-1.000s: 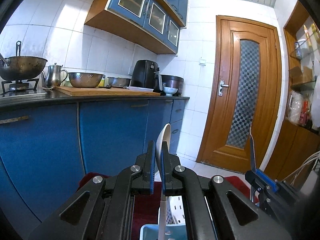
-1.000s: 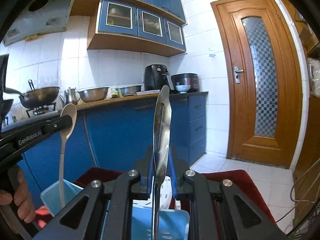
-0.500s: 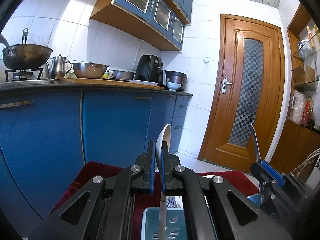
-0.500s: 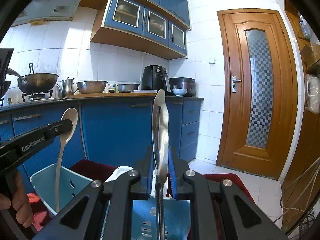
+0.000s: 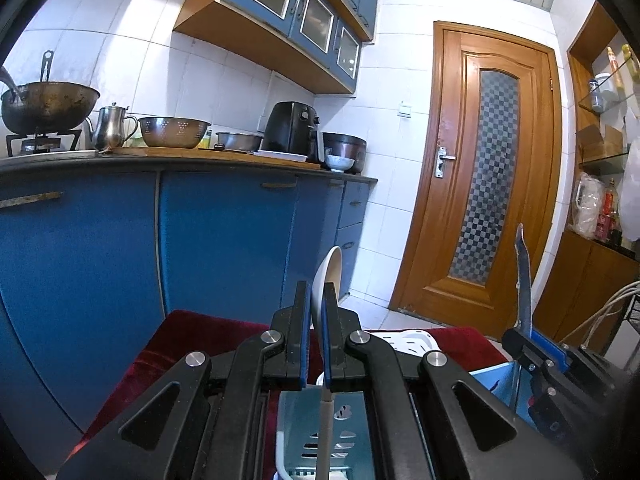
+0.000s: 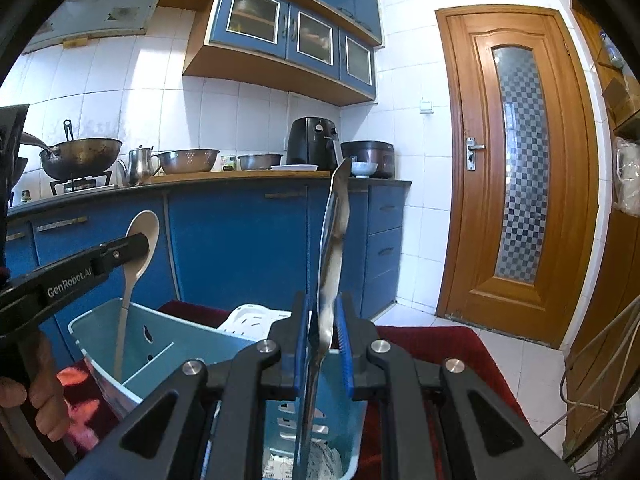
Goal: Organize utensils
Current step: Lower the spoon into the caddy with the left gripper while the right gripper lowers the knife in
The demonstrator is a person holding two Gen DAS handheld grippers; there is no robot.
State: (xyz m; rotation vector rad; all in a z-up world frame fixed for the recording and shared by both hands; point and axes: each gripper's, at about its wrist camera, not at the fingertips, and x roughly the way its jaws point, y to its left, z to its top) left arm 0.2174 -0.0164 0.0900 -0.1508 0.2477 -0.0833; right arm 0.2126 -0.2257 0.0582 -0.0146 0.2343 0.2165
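The left tool (image 5: 316,312) is pinching a white spoon (image 6: 138,248) just under its bowl. The spoon stands straight up, bowl on top. Its long handle points down to 6 o'clock, and the tip is already inside the light blue basket (image 6: 160,344). So the thing that matters is up and down: the basket pocket sits right below the spoon, and I think the spoon only needs to go lower and be let go.

The right tool (image 6: 323,322) is pinching a shiny metal utensil (image 6: 334,240). It also stands up, leaning a little toward 1 o'clock, with its lower end down in the next pocket of the same basket. A wall inside the basket keeps the two pockets apart.

The left tool is at 9 o'clock from the right one, and each is nearest its own pocket.

The basket floor is hidden by the tools. The bottom end of each utensil cannot be seen. A white holder (image 6: 256,318) behind the basket is partly covered. The basket rests on a dark red cloth (image 5: 192,332).
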